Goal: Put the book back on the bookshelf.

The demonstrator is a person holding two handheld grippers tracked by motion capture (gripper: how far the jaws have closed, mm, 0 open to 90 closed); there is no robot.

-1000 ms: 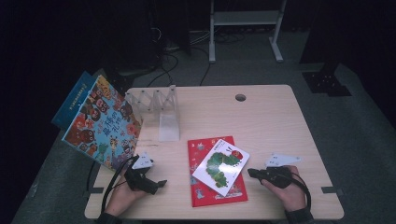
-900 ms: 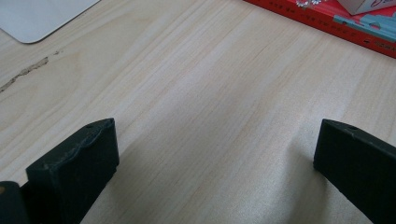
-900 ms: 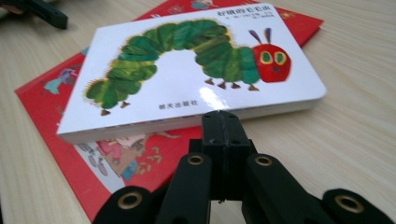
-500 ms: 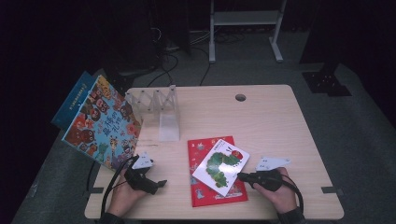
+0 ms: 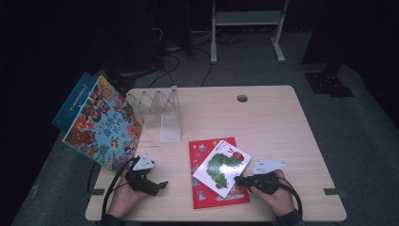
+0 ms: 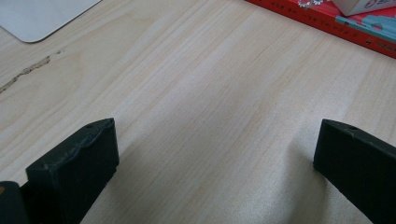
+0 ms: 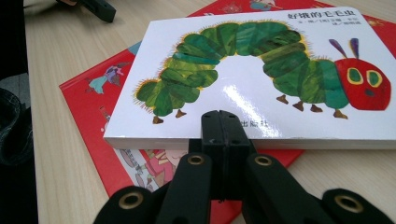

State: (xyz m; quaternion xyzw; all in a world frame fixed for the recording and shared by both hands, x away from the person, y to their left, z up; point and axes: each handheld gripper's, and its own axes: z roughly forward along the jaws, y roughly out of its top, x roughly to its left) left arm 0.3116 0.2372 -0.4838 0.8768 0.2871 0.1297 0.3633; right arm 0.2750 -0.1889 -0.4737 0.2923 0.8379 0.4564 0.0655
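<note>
A white caterpillar board book (image 5: 221,165) lies askew on top of a red picture book (image 5: 207,194) near the table's front edge. My right gripper (image 5: 238,180) lies low on the table to their right, jaws shut with nothing between them. In the right gripper view its tips (image 7: 223,122) sit against the near edge of the white book (image 7: 261,70), above the red book (image 7: 93,93). My left gripper (image 5: 161,185) rests on bare wood left of the books, jaws open. The left gripper view has table between its jaws (image 6: 215,140) and the red book (image 6: 327,23) at the top right.
A colourful picture book (image 5: 101,125) leans at the table's left edge with a blue book (image 5: 75,96) behind it. A clear accordion book rack (image 5: 157,106) stands at the back left on its white base (image 6: 42,14). A cable hole (image 5: 242,98) lies at the back.
My right gripper has slid left along the table until its shut tips reached the white book's edge. The left hand and the books have stayed put.
</note>
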